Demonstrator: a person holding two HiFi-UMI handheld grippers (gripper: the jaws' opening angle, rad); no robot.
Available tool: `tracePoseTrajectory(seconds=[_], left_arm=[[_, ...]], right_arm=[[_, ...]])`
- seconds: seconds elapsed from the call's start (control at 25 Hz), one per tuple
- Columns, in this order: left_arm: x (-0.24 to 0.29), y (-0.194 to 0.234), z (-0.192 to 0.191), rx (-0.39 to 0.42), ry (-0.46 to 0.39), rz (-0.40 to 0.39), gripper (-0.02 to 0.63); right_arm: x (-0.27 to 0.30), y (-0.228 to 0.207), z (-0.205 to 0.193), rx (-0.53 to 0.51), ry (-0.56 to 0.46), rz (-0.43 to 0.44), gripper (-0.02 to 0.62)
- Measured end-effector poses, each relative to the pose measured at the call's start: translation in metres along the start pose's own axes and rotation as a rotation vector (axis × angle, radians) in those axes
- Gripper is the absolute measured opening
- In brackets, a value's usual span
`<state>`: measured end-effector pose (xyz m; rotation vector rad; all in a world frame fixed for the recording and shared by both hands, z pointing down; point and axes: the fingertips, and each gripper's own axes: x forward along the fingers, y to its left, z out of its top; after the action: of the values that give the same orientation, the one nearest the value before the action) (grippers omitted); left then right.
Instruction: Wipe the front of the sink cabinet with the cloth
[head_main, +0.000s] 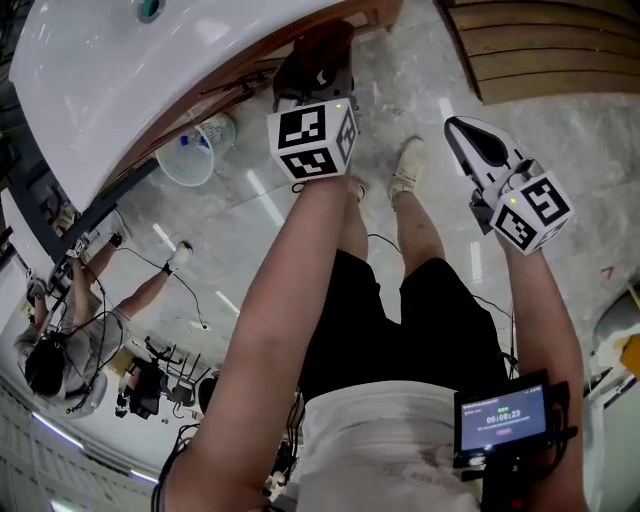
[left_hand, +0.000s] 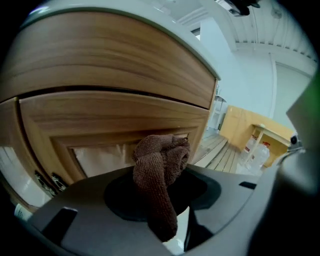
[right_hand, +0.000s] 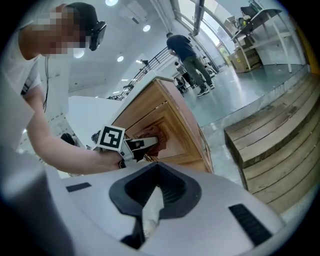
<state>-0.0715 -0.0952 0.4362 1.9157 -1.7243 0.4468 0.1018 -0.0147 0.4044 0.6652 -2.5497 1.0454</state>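
At wooden cabinet front (left_hand: 115, 115) | left hand-held gripper (left_hand: 164, 212) clamps brown cloth (left_hand: 160, 160) | right hand-held gripper (right_hand: 150, 210) closed | marble floor (head_main: 430, 80)

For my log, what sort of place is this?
Probably a big open hall or studio, not a home bathroom: the sink cabinet stands on a polished floor beside wooden platforms, with other people about.

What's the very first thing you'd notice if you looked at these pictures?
The fuzzy brown knitted cloth pops out first, bunched in the left gripper and held close up to the wooden sink cabinet front. Next comes the big white sink on top of the cabinet, at the upper left of the head view. The right gripper hangs off to the side, shut, away from the cabinet.
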Motion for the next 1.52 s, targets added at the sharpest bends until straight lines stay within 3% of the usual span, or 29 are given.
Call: tracePoseTrajectory(seconds=[0.36,0.64,0.88,1.32,1.52], left_arm=[[-0.038,0.047,-0.006,0.004,-0.026,0.088,0.175],[-0.066,0.075,-0.018,0.072,0.0,0.149,0.175],[-0.067,0.091,-0.043,-0.009,0.041,0.202,0.175],[0.005,0.016,-0.035,0.005,-0.004,0.042,0.175],[0.028,-0.026,-0.028,0.053,-0.013,-0.057,0.175]], right_arm=[[0.018,0.02,-0.004,-0.025,0.031,0.058,0.012],[0.021,0.021,-0.004,-0.029,0.036,0.069,0.012],[0.021,0.022,-0.002,-0.031,0.034,0.069,0.012],[0.004,-0.005,-0.01,-0.025,0.037,0.023,0.012],[-0.005,-0.02,-0.015,-0.017,0.043,-0.008,0.012]])
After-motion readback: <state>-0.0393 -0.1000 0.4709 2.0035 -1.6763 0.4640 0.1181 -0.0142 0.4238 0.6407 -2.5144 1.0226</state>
